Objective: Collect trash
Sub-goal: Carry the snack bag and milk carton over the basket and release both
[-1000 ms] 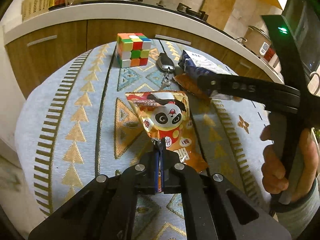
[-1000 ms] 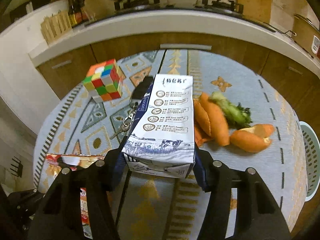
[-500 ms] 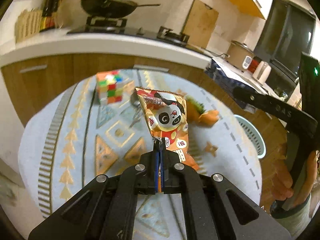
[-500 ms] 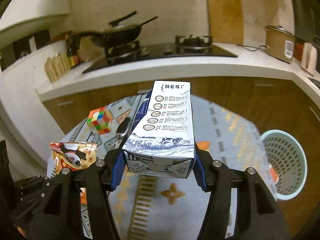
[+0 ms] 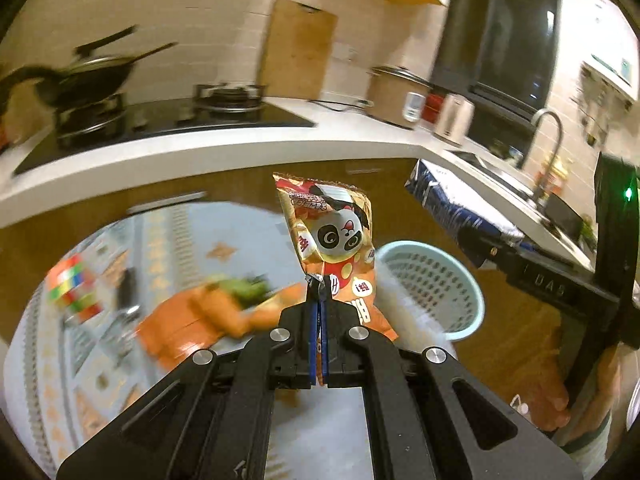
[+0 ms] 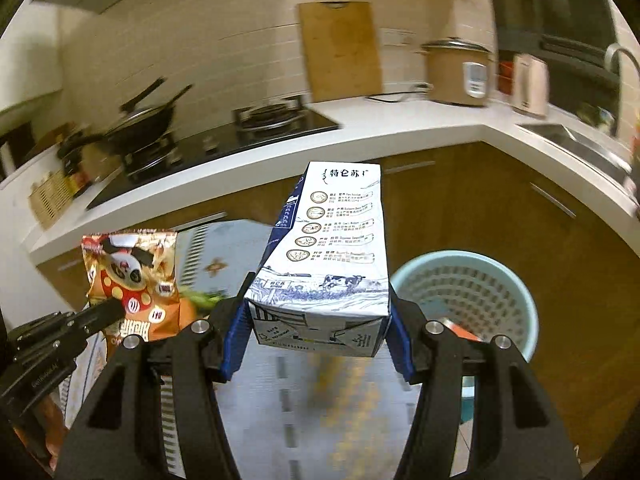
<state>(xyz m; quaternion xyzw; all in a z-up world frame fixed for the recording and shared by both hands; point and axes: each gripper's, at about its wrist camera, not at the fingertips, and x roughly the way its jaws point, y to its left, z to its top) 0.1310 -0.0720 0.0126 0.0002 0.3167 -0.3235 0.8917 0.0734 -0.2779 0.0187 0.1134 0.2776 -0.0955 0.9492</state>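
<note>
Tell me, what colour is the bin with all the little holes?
Light blue-green. The bin shows best in the right wrist view.

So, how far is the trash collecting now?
Done: something orange already lies in the blue basket. In hand: the left gripper pinches the panda snack bag, and the right gripper clamps the milk carton, both in the air near the basket. Left: the peels and greens on the table.
</note>
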